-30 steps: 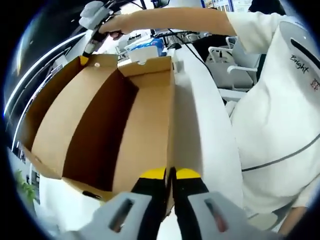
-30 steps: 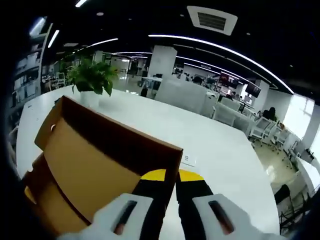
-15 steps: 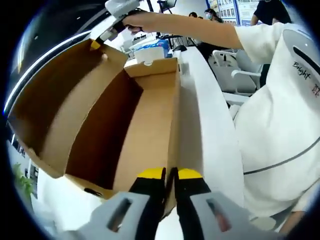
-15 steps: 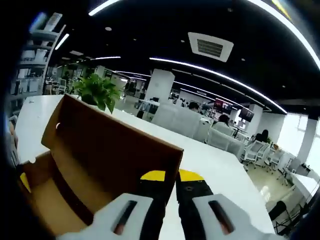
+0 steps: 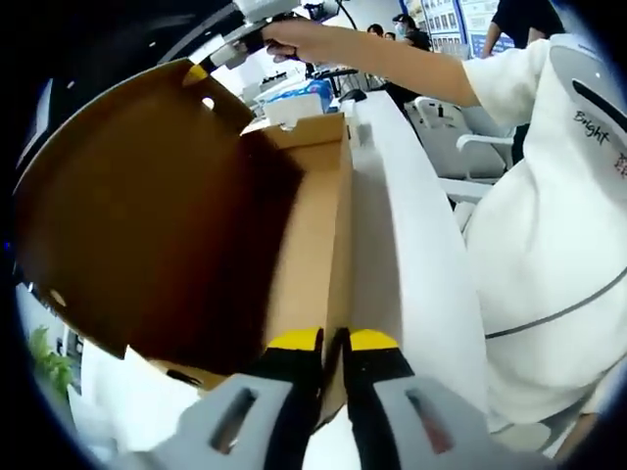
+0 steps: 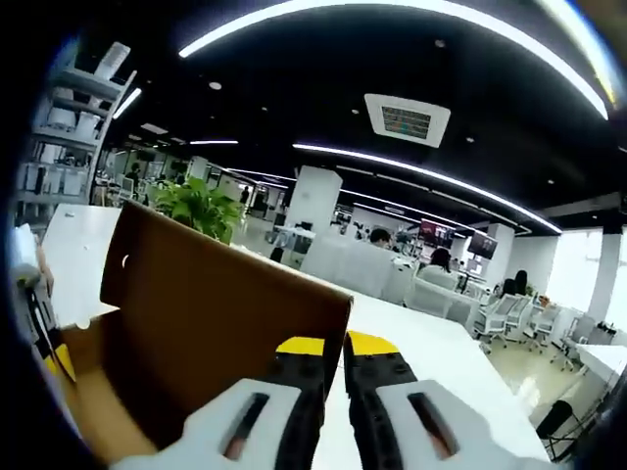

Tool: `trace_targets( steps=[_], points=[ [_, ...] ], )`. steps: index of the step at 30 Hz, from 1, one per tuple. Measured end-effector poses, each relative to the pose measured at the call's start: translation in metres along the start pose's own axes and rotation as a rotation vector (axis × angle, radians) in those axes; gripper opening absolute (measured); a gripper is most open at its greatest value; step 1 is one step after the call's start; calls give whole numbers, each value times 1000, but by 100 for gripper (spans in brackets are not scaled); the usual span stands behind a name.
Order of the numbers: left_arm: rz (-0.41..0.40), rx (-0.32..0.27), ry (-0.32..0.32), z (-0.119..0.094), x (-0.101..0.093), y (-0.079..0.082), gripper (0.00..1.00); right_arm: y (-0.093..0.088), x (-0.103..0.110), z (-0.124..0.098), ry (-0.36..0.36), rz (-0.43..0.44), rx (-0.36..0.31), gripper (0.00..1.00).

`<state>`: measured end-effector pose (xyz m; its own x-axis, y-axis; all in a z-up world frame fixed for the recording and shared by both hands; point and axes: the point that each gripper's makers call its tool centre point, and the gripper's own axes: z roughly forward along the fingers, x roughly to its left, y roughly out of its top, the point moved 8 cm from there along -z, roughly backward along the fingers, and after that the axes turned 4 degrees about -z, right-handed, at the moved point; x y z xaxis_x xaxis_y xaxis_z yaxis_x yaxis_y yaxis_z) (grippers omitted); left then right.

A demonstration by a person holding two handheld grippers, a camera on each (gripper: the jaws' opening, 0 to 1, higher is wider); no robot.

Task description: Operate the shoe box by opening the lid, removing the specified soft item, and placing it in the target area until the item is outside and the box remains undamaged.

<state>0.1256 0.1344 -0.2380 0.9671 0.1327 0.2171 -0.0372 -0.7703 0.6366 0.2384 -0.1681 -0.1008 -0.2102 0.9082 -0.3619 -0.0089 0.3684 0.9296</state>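
The right gripper [image 6: 323,345] clamps the lid [image 5: 147,215] corner, the left gripper [image 5: 333,340] pinches the shoe box [image 5: 313,225] wall on the white desk [image 5: 411,235]; thin cardboard looks light, creasable, best held at edges.

A long white counter [image 5: 402,235] carries an open cardboard shoe box [image 5: 309,245] standing directly on it. In the right gripper view, a potted plant [image 6: 201,204] stands near the counter's far edge.

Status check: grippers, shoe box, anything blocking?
Left gripper shut on box wall. Right gripper shut on lid, raised. Soft item hidden by lid.
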Motion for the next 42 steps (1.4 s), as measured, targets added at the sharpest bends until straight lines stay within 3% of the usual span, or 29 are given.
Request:
trace_targets(
  steps=[5, 16, 18, 22, 27, 31, 42],
  points=[
    [-18, 0, 12, 0, 4, 0, 8, 0, 5, -10, 34, -23, -55, 4],
    [-18, -21, 5, 0, 6, -1, 8, -5, 19, -35, -16, -63, -96, 3],
    [5, -33, 9, -1, 6, -2, 9, -8, 21, -40, -38, -115, -98, 3],
    [38, -26, 15, 1, 3, 0, 10, -16, 23, -51, -71, -88, -118, 3],
    [13, -35, 14, 0, 4, -1, 10, -23, 25, -60, -99, -99, -120, 3],
    [16, -41, 15, 1, 3, -1, 10, -29, 25, -68, -108, -35, -140, 2],
    [-13, -38, 29, 1, 6, 0, 11, -32, 42, -80, -150, -99, -152, 2]
  ],
)
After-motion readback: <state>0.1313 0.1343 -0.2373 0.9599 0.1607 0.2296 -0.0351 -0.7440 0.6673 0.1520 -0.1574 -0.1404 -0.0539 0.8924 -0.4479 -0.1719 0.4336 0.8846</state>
